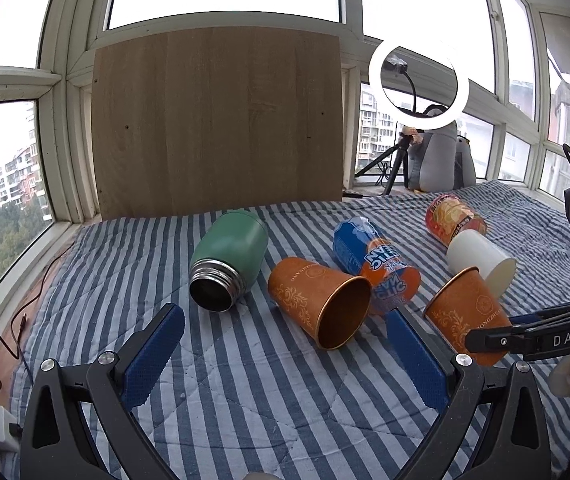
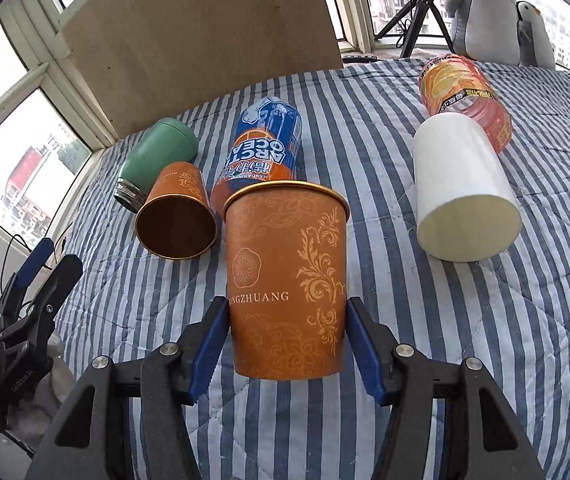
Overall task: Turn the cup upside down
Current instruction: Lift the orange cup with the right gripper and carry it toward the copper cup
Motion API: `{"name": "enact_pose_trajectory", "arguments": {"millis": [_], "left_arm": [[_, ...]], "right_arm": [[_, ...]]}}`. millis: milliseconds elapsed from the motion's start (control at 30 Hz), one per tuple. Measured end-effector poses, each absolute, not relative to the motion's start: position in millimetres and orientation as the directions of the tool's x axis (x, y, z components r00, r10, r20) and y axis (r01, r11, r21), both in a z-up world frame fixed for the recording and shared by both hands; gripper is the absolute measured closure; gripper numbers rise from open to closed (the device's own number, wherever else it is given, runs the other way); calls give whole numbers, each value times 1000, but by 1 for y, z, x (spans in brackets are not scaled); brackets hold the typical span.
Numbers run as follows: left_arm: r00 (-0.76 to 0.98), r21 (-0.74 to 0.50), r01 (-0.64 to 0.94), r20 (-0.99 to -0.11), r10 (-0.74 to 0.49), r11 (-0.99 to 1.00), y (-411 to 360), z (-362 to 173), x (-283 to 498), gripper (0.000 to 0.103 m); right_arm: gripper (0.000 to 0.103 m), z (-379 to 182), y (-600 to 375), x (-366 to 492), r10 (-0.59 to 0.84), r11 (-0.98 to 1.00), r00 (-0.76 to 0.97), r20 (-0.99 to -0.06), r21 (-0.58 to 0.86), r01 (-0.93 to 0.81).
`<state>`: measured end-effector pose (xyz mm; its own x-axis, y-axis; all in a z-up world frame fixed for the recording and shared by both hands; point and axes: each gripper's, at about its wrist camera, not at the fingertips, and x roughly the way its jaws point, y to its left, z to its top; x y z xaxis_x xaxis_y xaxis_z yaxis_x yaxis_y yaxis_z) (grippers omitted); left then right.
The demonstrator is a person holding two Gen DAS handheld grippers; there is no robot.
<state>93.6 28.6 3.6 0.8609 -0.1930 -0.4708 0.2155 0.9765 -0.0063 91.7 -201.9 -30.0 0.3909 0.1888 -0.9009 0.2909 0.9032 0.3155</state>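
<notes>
My right gripper (image 2: 287, 316) is shut on an orange paper cup (image 2: 285, 280) with gold patterns, held by its lower body above the striped bedspread, its open rim pointing away from the camera. The same cup shows in the left wrist view (image 1: 467, 314), tilted, in the right gripper (image 1: 497, 338). A second orange cup (image 1: 319, 302) (image 2: 177, 218) lies on its side, mouth toward me. My left gripper (image 1: 285, 320) is open and empty, hovering above the bedspread in front of that lying cup.
A green flask (image 1: 229, 258), a blue-orange can (image 1: 377, 264), a white cup (image 1: 481, 260) and an orange-red bottle (image 1: 453, 218) lie on the striped bedspread (image 1: 245, 380). A wooden board (image 1: 217, 120), ring light (image 1: 419, 82) and plush penguin (image 2: 481, 12) stand at the back.
</notes>
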Motion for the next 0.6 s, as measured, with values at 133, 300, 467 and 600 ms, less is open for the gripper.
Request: {"name": "enact_pose_trajectory", "arguments": {"millis": [133,300,467,600], "left_arm": [[851,-5,241,-479,-214,970,22,2,84,0],[848,10,246,-487,-210,969,20,-2,73,1],[841,4,249,-498,-214,968,17,-6,58,1],[850,11,247,-482,-211,969,5,-5,41,1]], "right_arm": [[48,-36,-197,79,220,885,392,-893,352,306],[46,-35,-187,70,231,889,404,-885,361,281],[42,-29,-188,63,259,885,433,-863,392,250],[41,-14,-203,44,251,880,500,-829,411,240]]}}
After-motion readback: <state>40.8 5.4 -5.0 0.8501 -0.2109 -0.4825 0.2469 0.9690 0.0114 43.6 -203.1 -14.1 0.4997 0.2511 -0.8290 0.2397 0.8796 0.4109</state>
